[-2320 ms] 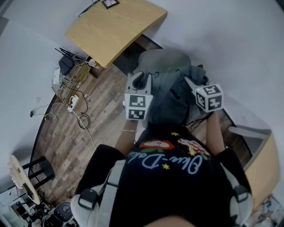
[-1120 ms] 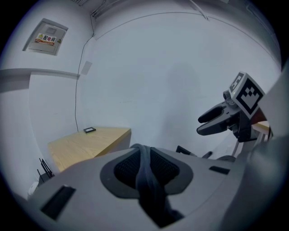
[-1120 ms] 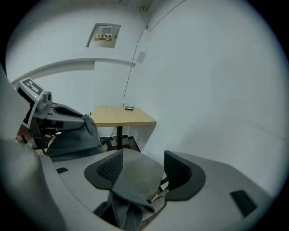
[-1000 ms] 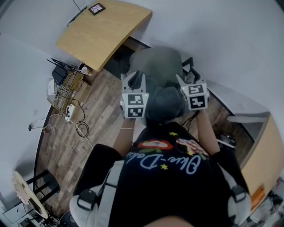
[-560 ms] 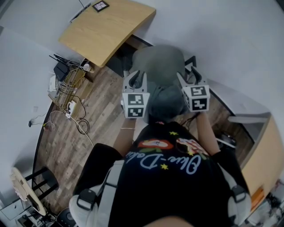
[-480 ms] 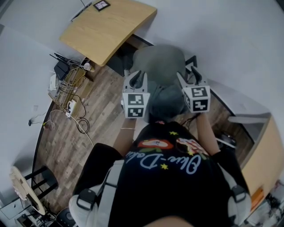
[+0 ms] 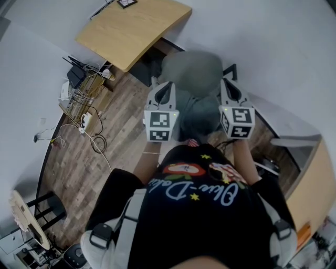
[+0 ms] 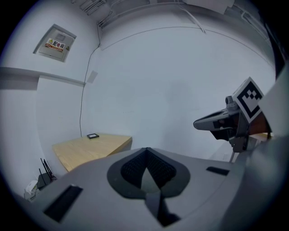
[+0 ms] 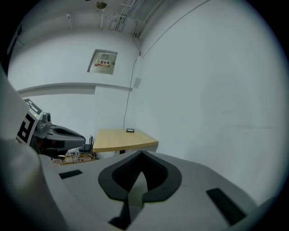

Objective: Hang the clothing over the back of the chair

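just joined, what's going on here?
A person works with a hand-held gripper in each hand. The dark clothing lies draped over the near side of the grey chair, apparently its back. Neither gripper holds it: the left hand-held gripper is shut and empty, and the right hand-held gripper has just closed its jaws on nothing. The hanging looks done.

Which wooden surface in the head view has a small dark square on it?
The wooden table at upper left; the dark square lies at its far end. The right-edge surface shows none.
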The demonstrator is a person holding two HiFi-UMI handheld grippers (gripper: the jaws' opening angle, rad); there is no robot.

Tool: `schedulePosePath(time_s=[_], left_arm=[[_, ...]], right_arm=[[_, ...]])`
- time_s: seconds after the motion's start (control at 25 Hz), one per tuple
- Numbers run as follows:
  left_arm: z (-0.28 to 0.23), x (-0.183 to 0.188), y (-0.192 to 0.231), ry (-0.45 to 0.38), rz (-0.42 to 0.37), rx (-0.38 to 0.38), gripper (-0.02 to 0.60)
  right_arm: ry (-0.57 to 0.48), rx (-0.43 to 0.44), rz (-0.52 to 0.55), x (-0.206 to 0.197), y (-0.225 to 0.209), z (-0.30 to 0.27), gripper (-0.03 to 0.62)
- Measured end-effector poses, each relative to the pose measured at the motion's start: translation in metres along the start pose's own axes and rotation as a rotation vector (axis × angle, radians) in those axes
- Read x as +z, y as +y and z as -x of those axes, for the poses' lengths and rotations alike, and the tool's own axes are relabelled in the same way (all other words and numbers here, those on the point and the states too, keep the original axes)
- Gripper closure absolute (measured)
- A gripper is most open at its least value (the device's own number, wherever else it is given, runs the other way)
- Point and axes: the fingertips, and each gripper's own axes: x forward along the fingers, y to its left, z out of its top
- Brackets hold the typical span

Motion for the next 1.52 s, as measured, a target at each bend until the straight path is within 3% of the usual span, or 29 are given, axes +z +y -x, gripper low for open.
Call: schedulePosePath(time_s=[0.92, 1.52], left_arm=[[0.041, 0.007, -0.006, -0.016, -0.035, -0.002, 0.581], [0.044, 0.011, -0.005, -0.031, -0.034, 0.002, 0.581]], right_arm=[[-0.115, -0.046, -0.038, 0.041, 0.011, 0.051, 0.594], [-0.12, -0.047, -0.037, 0.044, 0.009, 0.054, 0.594]])
